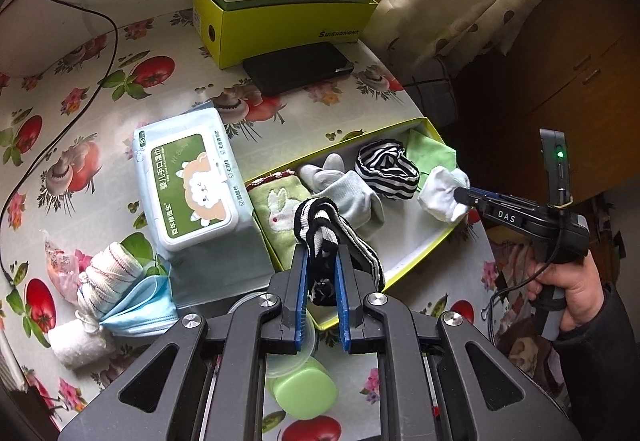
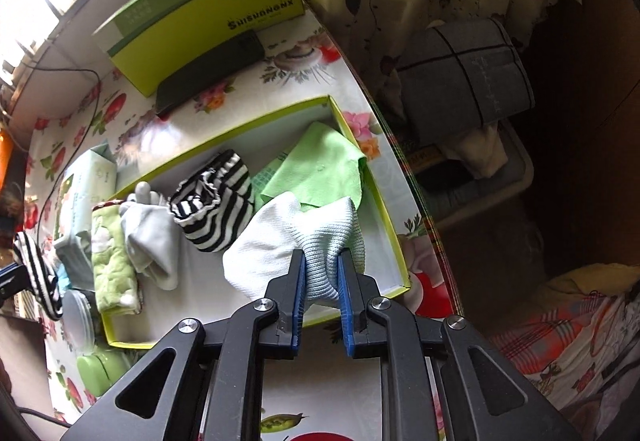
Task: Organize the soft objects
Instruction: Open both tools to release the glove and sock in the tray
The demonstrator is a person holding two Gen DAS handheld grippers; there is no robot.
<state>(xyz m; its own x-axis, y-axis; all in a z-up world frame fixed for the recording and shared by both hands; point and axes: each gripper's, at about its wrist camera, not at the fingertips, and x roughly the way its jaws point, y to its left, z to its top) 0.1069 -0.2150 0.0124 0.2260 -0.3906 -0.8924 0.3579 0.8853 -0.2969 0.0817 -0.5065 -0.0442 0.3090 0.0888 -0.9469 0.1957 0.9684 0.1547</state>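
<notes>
A shallow yellow-green box lid [image 1: 404, 261] [image 2: 394, 237] lies on the flowered table. In it are a green rabbit cloth [image 1: 276, 213] [image 2: 110, 261], grey socks [image 1: 348, 193] [image 2: 150, 241], a black-and-white striped sock [image 1: 386, 169] [image 2: 216, 201] and a light green cloth [image 1: 432, 153] [image 2: 316, 165]. My left gripper [image 1: 322, 261] is shut on a second striped sock [image 1: 320, 225] [image 2: 38, 273], held above the lid's near left edge. My right gripper [image 2: 320, 261] [image 1: 460, 195] is shut on a white sock [image 2: 280, 245] [image 1: 440, 193] over the lid's right part.
A pack of wet wipes [image 1: 188, 189] lies left of the lid. A bandage roll [image 1: 100, 277] and a blue face mask [image 1: 140, 309] lie at the near left. A yellow-green shoebox [image 1: 288, 25] and a black case [image 1: 296, 67] stand behind. A green jar [image 1: 304, 389] sits under my left gripper.
</notes>
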